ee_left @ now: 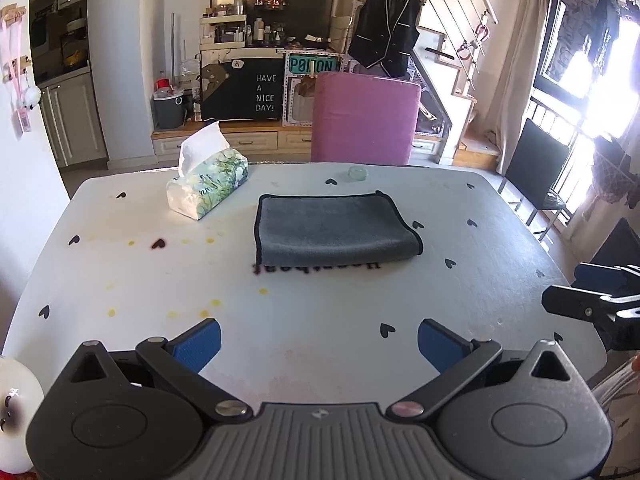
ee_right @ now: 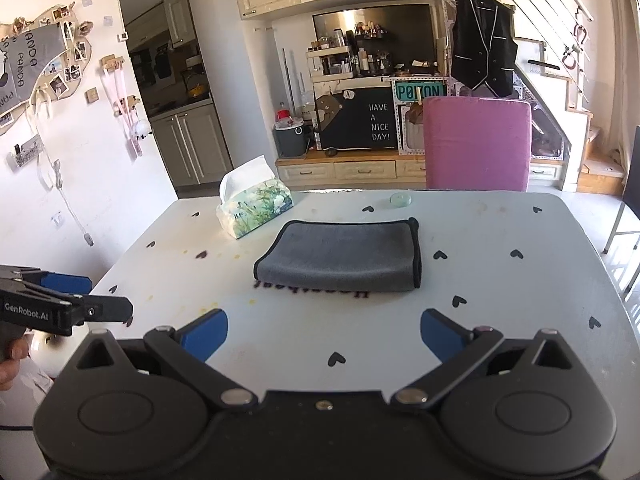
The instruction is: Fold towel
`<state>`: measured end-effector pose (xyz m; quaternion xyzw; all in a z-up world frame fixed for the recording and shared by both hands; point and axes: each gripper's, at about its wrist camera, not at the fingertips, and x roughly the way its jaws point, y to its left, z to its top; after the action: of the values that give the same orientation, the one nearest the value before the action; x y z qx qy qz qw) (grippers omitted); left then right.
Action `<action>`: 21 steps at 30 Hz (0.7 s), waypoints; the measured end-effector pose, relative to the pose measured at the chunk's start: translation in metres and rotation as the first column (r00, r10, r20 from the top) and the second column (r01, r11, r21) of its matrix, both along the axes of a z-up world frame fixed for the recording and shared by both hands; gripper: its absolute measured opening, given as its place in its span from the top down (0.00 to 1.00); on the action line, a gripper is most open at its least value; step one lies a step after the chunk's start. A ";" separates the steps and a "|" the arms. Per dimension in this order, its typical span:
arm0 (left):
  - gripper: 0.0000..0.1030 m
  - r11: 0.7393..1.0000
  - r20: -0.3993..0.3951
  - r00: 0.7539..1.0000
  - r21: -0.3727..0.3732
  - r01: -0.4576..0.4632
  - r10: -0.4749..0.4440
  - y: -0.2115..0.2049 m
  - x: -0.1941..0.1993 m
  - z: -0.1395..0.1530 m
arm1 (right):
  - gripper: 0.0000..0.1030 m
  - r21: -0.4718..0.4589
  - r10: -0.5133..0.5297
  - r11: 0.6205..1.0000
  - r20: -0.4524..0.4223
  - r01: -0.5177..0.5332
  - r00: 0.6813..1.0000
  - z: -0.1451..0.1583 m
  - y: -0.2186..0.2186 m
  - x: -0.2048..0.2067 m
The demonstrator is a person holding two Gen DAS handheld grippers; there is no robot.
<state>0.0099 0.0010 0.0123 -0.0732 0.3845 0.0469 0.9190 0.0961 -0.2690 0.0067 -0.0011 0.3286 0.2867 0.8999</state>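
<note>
A grey towel (ee_left: 334, 229) with black edging lies folded flat on the middle of the white table (ee_left: 120, 272). It also shows in the right wrist view (ee_right: 340, 255). My left gripper (ee_left: 319, 345) is open and empty, above the table's near edge, well short of the towel. My right gripper (ee_right: 324, 337) is open and empty too, also near the front edge. The right gripper shows at the right edge of the left wrist view (ee_left: 592, 308). The left gripper shows at the left edge of the right wrist view (ee_right: 60, 304).
A tissue pack (ee_left: 208, 182) stands at the table's far left. A small clear lid (ee_left: 357, 173) lies at the far edge. A pink chair (ee_left: 364, 118) stands behind the table. A black chair (ee_left: 536, 168) is off the right side. A white round object (ee_left: 16, 400) sits at my near left.
</note>
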 end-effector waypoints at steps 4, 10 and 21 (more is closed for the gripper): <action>0.00 0.999 -0.012 1.000 -0.033 0.001 -0.002 0.001 -0.004 -0.004 | 0.00 -0.002 0.006 1.000 -0.012 -0.006 1.000 -0.003 -0.002 -0.003; 0.00 1.000 -0.017 1.000 -0.031 0.006 -0.006 -0.001 -0.008 -0.006 | 0.00 -0.001 0.021 1.000 -0.018 -0.021 1.000 -0.006 -0.003 -0.009; 0.00 0.999 -0.014 0.999 -0.037 0.029 -0.030 -0.004 -0.011 -0.007 | 0.00 -0.004 0.042 0.999 -0.021 -0.042 0.999 -0.007 -0.001 -0.013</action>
<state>-0.0012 -0.0034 0.0052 -0.0843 0.3931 0.0268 0.9152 0.0828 -0.2702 0.0000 -0.0071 0.3385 0.3049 0.8902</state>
